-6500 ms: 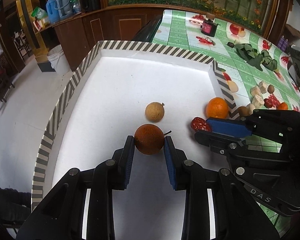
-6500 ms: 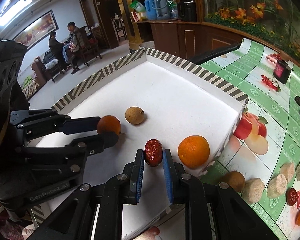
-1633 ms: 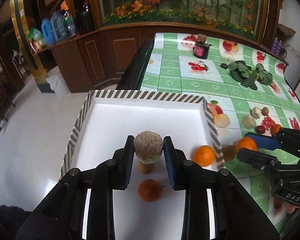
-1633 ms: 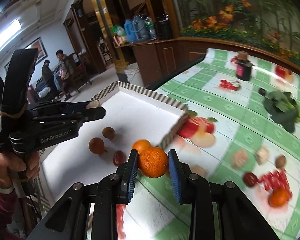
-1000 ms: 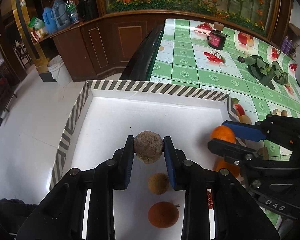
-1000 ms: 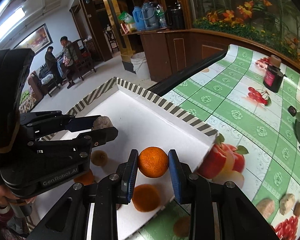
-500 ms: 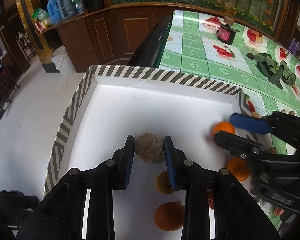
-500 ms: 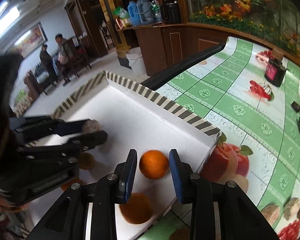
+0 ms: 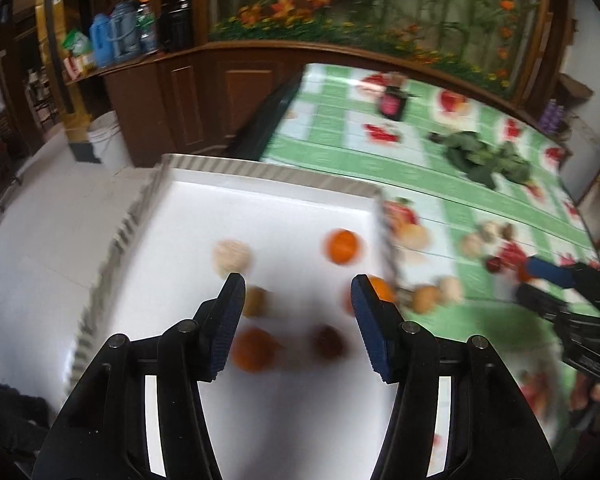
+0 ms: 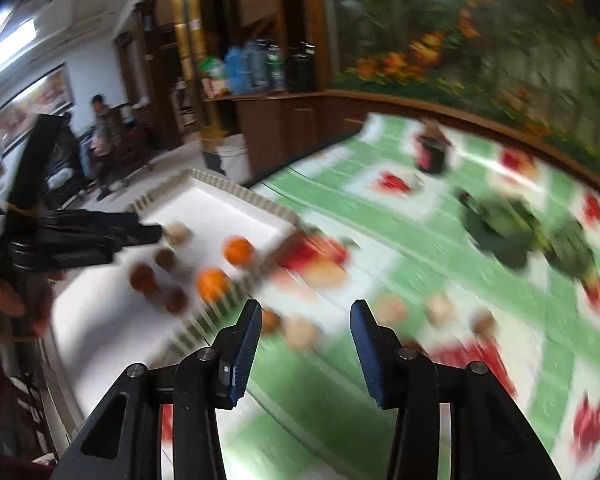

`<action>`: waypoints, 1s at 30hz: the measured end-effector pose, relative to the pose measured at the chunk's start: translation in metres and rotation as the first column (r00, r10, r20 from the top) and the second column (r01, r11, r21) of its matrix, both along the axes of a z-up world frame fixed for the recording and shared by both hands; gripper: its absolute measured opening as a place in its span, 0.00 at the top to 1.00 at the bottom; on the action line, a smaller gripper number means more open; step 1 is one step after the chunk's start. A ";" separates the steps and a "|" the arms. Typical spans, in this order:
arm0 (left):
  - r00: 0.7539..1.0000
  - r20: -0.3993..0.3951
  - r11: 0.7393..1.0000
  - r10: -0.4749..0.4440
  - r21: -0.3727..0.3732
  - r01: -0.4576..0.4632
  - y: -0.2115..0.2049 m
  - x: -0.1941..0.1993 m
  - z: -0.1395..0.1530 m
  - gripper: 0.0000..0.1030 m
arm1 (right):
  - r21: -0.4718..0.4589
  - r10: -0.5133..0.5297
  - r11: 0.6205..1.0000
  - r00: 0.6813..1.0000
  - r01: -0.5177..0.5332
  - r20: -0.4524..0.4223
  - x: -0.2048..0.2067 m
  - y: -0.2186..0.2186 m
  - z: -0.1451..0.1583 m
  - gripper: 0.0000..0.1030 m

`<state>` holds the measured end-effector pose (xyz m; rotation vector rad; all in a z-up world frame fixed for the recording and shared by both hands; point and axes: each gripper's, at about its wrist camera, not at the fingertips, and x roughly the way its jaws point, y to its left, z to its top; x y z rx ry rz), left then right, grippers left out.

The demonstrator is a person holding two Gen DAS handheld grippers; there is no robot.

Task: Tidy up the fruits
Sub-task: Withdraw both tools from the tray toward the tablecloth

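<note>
A white foam tray has a rim striped black and white. On its white floor lie two bright orange citrus fruits, a pale beige round fruit, a brownish-orange round fruit and a dark red date. The tabletop wears a green-and-white checked cloth printed with red fruit. Each black tool carries blue pads.
</note>
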<state>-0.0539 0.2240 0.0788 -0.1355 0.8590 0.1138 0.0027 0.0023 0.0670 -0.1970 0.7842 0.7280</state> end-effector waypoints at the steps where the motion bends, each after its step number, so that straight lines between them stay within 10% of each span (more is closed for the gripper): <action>1: 1.000 0.006 1.000 -0.021 -0.006 0.021 -0.011 -0.006 0.001 0.46 | 0.005 -0.018 1.000 0.999 0.018 -0.027 0.000 -0.010 -0.005 0.57; 22: 0.983 -0.036 0.983 -0.181 0.006 0.182 -0.078 -0.014 -0.006 0.46 | -0.074 0.095 0.992 0.991 -0.103 -0.099 0.024 0.032 -0.055 0.57; 30: 0.970 -0.039 0.971 -0.240 0.005 0.241 -0.091 -0.004 -0.007 0.46 | -0.121 0.109 0.986 0.991 -0.118 -0.083 0.024 0.036 -0.059 0.74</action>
